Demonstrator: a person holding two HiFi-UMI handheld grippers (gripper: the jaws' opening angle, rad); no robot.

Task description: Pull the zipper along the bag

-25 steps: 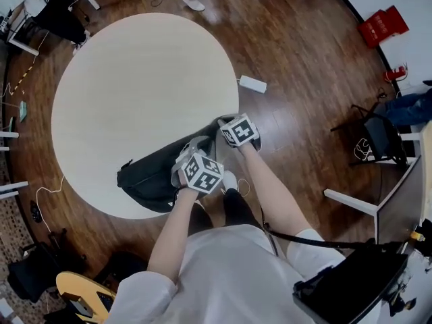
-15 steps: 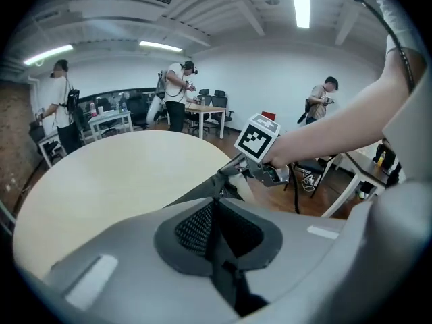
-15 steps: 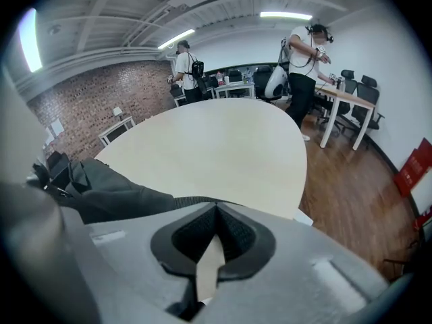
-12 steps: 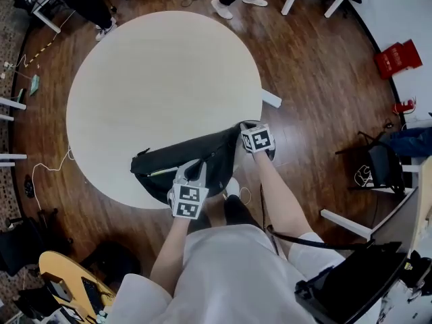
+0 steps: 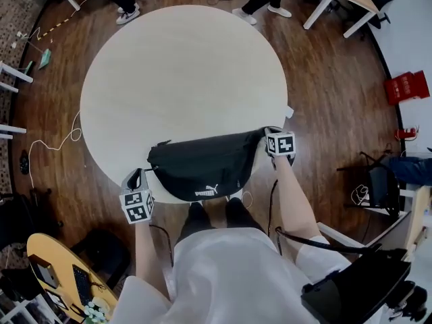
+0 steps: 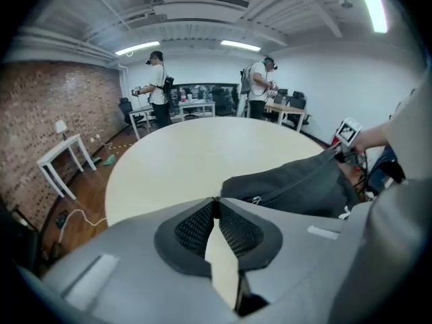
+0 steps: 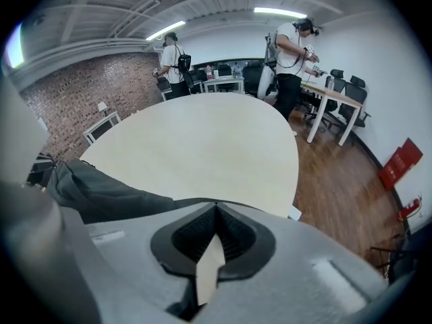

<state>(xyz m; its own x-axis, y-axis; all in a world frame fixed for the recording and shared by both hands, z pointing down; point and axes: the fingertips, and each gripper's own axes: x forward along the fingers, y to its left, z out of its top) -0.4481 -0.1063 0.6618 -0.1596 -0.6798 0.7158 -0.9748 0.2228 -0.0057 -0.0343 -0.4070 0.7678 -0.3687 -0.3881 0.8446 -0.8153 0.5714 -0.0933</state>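
Black fabric waist bag (image 5: 202, 167) at the 6 o'clock edge of the round beige table (image 5: 182, 73).
Left gripper (image 6: 216, 200), jaws pressed together on nothing, hangs off the table at the bag's 8 o'clock. Right gripper (image 7: 216, 204), jaws likewise together, meets its 2 o'clock end; a pinch on fabric cannot be told.
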